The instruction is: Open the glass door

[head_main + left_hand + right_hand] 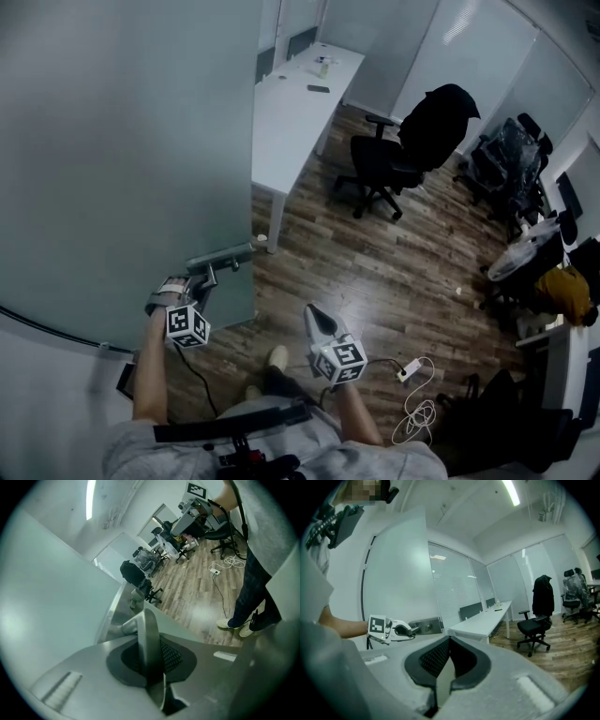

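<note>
- While the left gripper (200, 281) clamps tight on the metal handle (148, 629), the glass door (122, 159) fills the left, its edge by the white desk (291, 108).
- Right gripper (440, 679): jaws together, empty, above the wood floor (375, 258).

Long white desk (300, 112) stretching away toward the far wall, with a dark flat item (318, 89) and a small bottle (323, 66) near its far end. Just beside the desk, on the wood-plank floor (403, 272), a black office chair (380, 173) with a dark jacket (436, 122) draped over its back. More chairs (511, 164) crowded at the right edge, something yellow (562, 291) heaped near them. Nearer, a white power strip (407, 373) and a loose coil of white cable (419, 417) on the floor. Overhead, a lit strip light (511, 493).
</note>
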